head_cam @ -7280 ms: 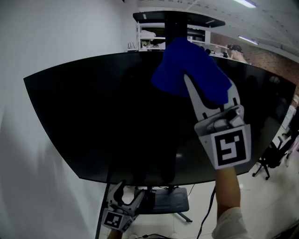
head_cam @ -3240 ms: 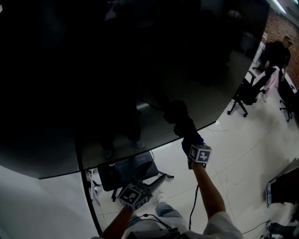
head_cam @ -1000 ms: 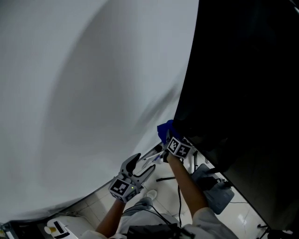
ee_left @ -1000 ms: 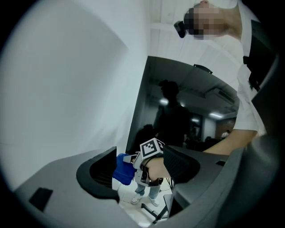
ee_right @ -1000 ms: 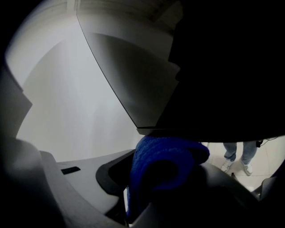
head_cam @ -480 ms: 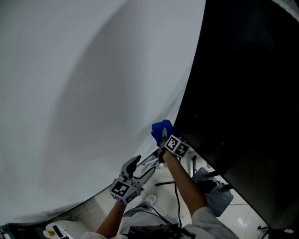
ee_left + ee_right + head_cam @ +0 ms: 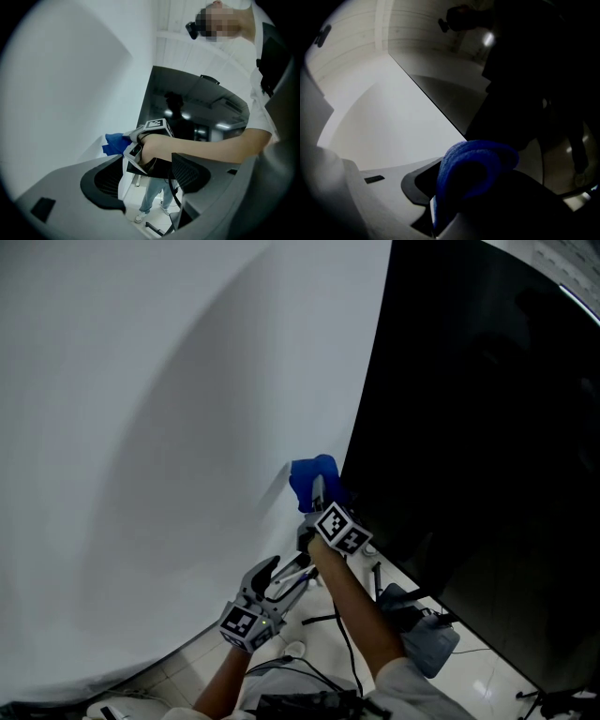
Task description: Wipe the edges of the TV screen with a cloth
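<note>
Head view | right gripper [image 7: 316, 495] pinches cloth [image 7: 306, 474] by TV [image 7: 469, 427] edge | left gripper [image 7: 284, 573] wide

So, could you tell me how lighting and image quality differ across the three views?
Head view: a broad soft shadow falls across the white wall, and the TV screen is featureless black. Left gripper view: strong wide-angle bending, with bright reflections on the screen. Right gripper view: dim overall, the blue cloth filling the foreground.
</note>
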